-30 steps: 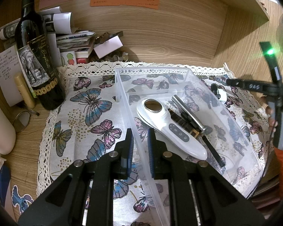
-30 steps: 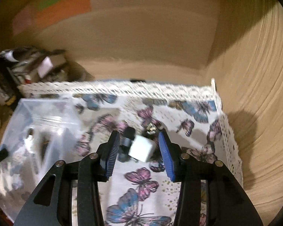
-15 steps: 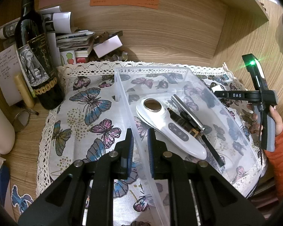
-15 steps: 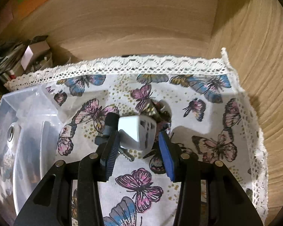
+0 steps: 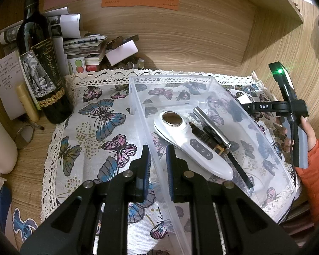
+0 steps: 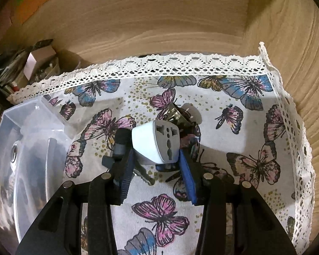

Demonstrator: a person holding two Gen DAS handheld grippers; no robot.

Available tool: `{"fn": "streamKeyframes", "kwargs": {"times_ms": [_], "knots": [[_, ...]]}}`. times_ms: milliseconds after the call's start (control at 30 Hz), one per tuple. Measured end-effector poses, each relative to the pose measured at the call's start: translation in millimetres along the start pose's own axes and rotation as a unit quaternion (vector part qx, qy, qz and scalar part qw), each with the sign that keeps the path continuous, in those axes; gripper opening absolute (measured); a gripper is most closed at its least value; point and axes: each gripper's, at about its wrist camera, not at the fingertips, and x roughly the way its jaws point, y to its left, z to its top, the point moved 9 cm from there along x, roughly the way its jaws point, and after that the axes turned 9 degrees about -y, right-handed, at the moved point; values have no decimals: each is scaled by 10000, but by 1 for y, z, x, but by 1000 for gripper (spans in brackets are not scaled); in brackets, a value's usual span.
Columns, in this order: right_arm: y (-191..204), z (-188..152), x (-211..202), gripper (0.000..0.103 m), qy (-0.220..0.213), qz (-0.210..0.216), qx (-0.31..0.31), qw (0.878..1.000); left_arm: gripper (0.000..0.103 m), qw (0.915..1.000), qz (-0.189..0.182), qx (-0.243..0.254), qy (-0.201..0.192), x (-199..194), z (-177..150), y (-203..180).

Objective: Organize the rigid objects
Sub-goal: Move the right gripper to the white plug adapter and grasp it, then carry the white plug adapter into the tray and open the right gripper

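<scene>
Right gripper (image 6: 156, 167) is closed around the adapter (image 6: 157, 142), a pale grey travel plug block, socket face turned up toward the camera. Pads sit against its two side faces, low on the body; grip looks set. The adapter sits on or just above the cloth (image 6: 255, 127), to the right of the bin (image 6: 29, 114); contact with the cloth is hidden.

Handling, as a judgement: hard moulded plastic, light, no give. Smooth tapered sides, so it could squirm upward out of the pads if squeezed near the narrow end. The flat flanks are the right place to hold. Prongs underneath appear to point down and may snag the cloth's weave on lift.

Crowding: a dark cylindrical piece (image 6: 121, 140) lies touching the left finger, and a shiny metal item (image 6: 176, 114) with a white disc (image 6: 191, 110) sits just behind the adapter. Either could get dragged along.

Left gripper (image 5: 158, 161) is clamped on the bin's near-left wall, one pad inside, one outside, steadying it. Bin already holds a white handheld device (image 5: 191, 144), a silver tube (image 5: 210, 125) and a black strip (image 5: 238, 167), laid side by side. Free floor remains at the far end and right side.

Off the cloth: wine bottle (image 5: 40, 63) and a paper pile (image 5: 83, 42) at back left, well apart from the route.
</scene>
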Motion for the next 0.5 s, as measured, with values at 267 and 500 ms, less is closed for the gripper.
{"fn": "streamKeyframes", "kwargs": {"times_ms": [267,500], "knots": [[-1,14,12,41,-83,-130,-78,9999,13,10000,-9,0,9,0,0,0],[0,23,-5,40,-426,-366,-229,9982,13,10000,-21,-12,16,0,0,0]]}}
